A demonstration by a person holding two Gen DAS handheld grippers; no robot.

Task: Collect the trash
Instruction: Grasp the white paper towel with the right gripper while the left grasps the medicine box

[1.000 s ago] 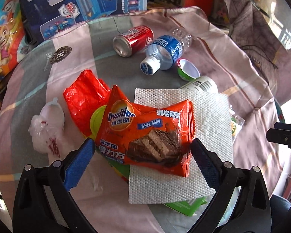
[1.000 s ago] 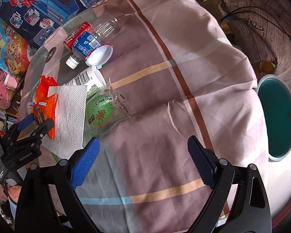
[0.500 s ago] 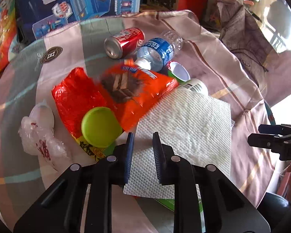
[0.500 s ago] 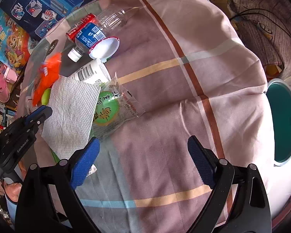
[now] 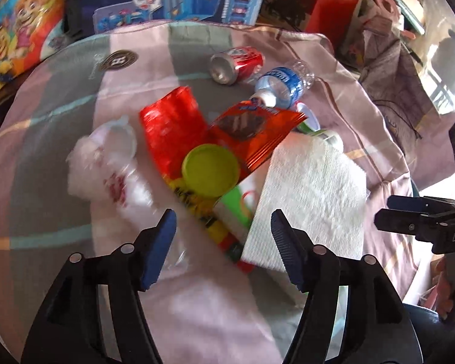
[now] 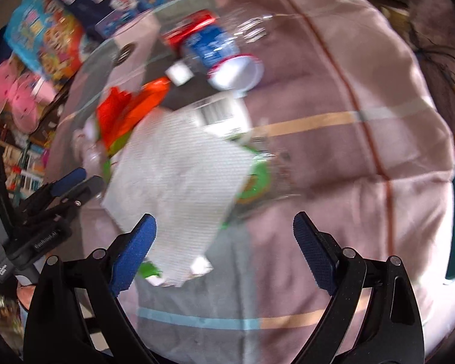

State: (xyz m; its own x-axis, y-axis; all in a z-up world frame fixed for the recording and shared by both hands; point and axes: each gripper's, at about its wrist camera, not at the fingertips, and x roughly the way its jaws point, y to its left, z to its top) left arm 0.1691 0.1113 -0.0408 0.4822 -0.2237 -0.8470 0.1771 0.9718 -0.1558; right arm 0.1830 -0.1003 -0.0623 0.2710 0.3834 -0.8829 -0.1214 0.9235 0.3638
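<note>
Pink striped cloth (image 5: 342,91) covered the tabletop. Nearest, the left gripper (image 5: 223,227) was opening with nothing in it, and the right gripper (image 6: 224,242) was spread wide and empty. Past them lay a white paper towel (image 5: 312,194), probably light and floppy, best pinched at its near edge. Farther back lay a red can (image 5: 236,63).

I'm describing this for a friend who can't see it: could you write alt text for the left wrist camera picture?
A left gripper, jaws opening with nothing between them, hangs over a trash pile on a cloth-covered table: a green lid, orange snack wrapper, paper towel and crumpled plastic. Beyond lie a soda can and water bottle.
</note>
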